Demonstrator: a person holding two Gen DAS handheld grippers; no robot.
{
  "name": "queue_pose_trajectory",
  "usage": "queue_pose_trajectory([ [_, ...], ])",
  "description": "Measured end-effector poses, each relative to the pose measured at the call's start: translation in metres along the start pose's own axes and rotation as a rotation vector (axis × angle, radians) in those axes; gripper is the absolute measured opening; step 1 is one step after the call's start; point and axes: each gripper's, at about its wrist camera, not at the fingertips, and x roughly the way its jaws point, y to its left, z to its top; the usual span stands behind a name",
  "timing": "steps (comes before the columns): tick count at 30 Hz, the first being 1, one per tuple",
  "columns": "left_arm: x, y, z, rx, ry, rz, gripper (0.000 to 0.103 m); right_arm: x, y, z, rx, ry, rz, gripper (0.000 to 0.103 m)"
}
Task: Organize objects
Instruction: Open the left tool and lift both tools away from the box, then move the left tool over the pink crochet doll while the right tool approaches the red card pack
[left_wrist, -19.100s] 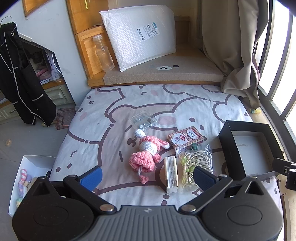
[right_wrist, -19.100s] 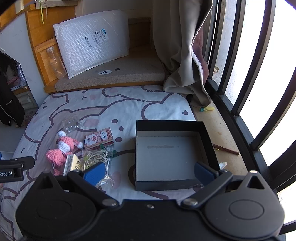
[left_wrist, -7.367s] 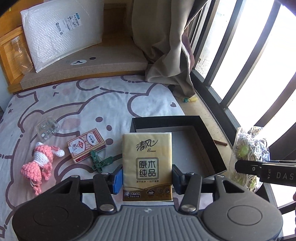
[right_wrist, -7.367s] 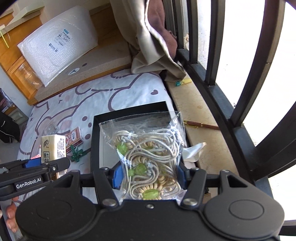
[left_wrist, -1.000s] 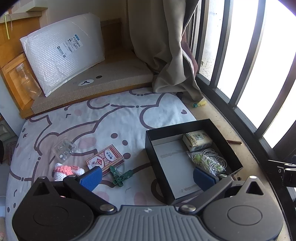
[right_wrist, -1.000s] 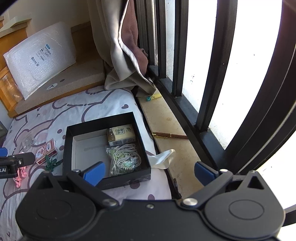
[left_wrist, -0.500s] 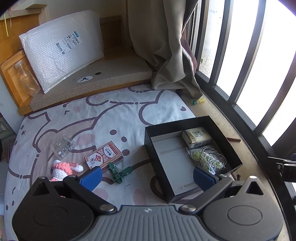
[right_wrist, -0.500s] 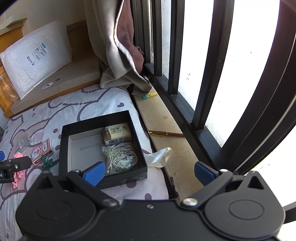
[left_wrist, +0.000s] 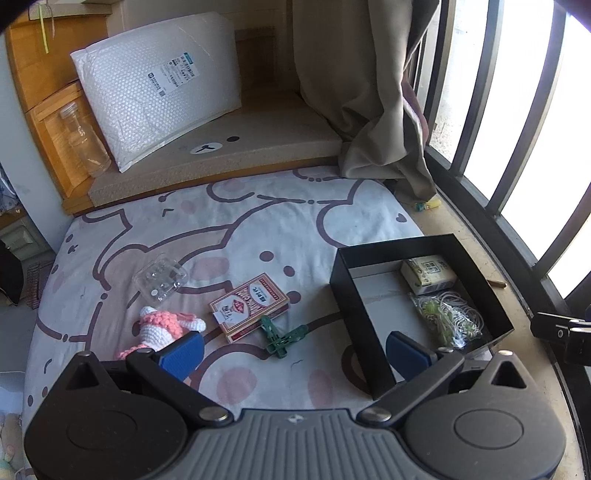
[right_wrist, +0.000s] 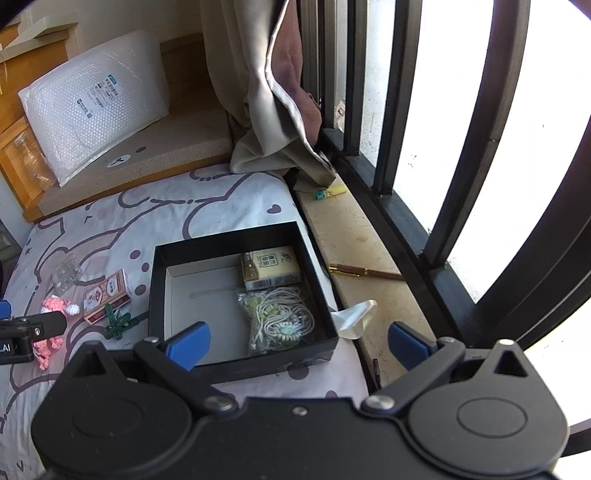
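Two hand-held grippers hover above a cartoon-print bed (left_wrist: 258, 221) during a tidy-up, the left gripper (left_wrist: 293, 349) and the right gripper (right_wrist: 297, 341) both with jaws spread wide and holding nothing. The black box (right_wrist: 159, 288) sits at the bed's window-side edge, already containing a tissue pack (right_wrist: 271, 267) and a bag of cord (right_wrist: 279, 319) along its window side. Waiting on the sheet to the box's left are a card box (left_wrist: 249, 306), a green clip (left_wrist: 282, 338) just beside it, a pink knitted doll (left_wrist: 162, 326) and a clear plastic case (left_wrist: 161, 277).

The chief risk appears to be the box's perch: a careless nudge while dropping in the next item could shove it over the edge toward the sill (right_wrist: 354, 236). The clip, touching or nearly touching the card box, could be dragged along or knocked aside if wide jaws close on the wrong one. The doll's soft yarn may slip or snag.

Nearby, a pen (right_wrist: 364, 272) and a white plastic scrap (right_wrist: 354, 314) lie on the sill; a curtain (left_wrist: 354, 92) and a bubble mailer (left_wrist: 162, 85) stand beyond, clear of the work.
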Motion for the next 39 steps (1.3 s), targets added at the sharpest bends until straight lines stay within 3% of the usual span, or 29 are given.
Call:
queue_pose_trajectory([
  [18,-0.017,0.08,-0.013,-0.11,-0.002,0.084,0.103,0.008,0.079,0.004,-0.089,0.005,0.084,0.103],
  [39,-0.033,0.138,-0.03,-0.18,-0.014,0.167,0.103,0.01,0.144,0.001,-0.164,-0.005,0.162,0.103],
])
